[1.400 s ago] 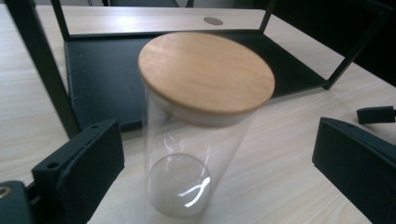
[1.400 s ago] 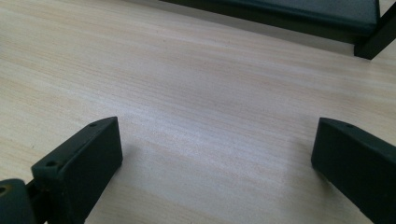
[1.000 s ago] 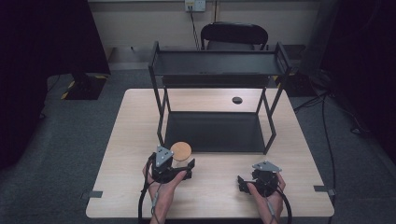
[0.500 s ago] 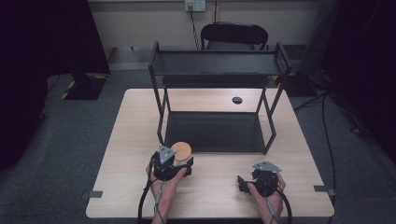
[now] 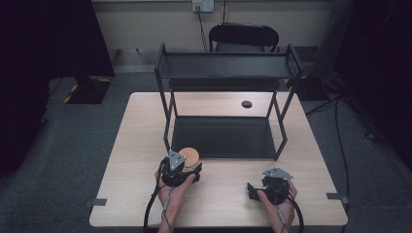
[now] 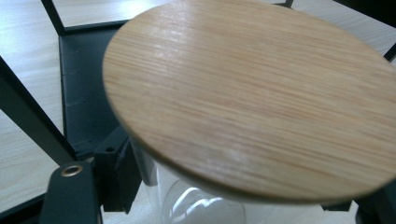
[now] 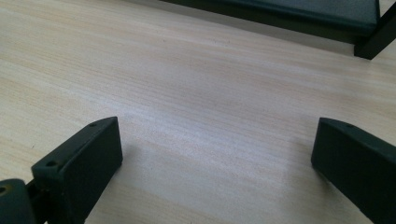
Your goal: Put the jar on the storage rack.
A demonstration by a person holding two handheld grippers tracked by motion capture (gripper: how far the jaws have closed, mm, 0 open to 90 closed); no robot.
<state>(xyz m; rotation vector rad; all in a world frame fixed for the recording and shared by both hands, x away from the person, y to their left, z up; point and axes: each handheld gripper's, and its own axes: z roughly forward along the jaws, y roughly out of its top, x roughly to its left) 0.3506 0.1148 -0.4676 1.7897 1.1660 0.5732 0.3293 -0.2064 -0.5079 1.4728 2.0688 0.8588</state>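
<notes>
A glass jar with a round wooden lid (image 5: 187, 156) stands just in front of the rack's front left leg. In the left gripper view the lid (image 6: 252, 93) looms large, with clear glass (image 6: 187, 200) under it. My left gripper (image 5: 186, 167) is shut on the jar's glass body, one black jaw on each side. My right gripper (image 5: 272, 183) rests low over the table near the front right. Its jaws stand wide open (image 7: 215, 149) with only bare wood between them.
A black two-tier metal rack (image 5: 223, 138) stands mid-table, its lower tray on the tabletop and its upper shelf (image 5: 226, 65) raised on thin legs. A small black disc (image 5: 247, 104) lies behind it. The light wooden table (image 5: 141, 126) has room left and front. A chair (image 5: 243, 36) stands behind.
</notes>
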